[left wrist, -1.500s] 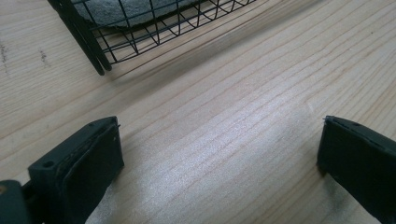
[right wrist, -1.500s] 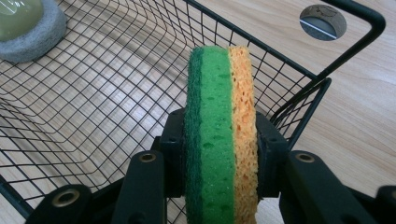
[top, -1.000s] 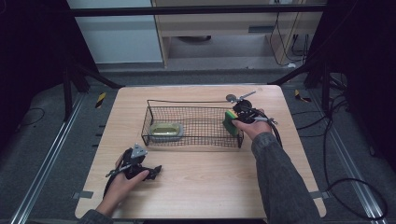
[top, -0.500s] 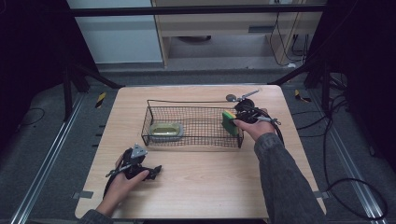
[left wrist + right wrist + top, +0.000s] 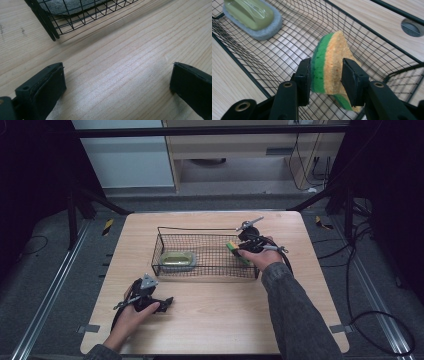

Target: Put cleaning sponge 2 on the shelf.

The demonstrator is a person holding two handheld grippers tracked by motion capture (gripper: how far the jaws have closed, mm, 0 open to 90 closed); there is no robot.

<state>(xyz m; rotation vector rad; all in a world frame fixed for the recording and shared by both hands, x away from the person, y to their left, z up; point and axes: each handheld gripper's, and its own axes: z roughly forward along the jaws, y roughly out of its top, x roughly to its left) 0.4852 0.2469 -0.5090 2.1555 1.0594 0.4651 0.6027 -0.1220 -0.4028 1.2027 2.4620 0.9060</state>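
Note:
A black wire basket (image 5: 165, 232) stands in the middle of the wooden table (image 5: 215, 320). In its left end lies a green-handled scrubbing pad (image 5: 177, 259) (image 5: 252, 15). My right gripper (image 5: 239, 248) (image 5: 325, 75) is shut on a green-and-yellow sponge (image 5: 329, 62) (image 5: 233, 246), held over the basket's right end with the sponge squeezed between the jaws. My left gripper (image 5: 165, 303) (image 5: 117, 82) rests low on the table in front of the basket's left corner (image 5: 47, 27), open, with bare wood between its jaws.
A round grey hole cover (image 5: 412, 23) sits in the table beyond the basket's right side. The table's near edge lies just behind my left hand (image 5: 125, 325). Dark floor and metal rails surround the table.
My right gripper has carried the sponge slightly left and down, further over the basket's right end. The left gripper has stayed where it was.

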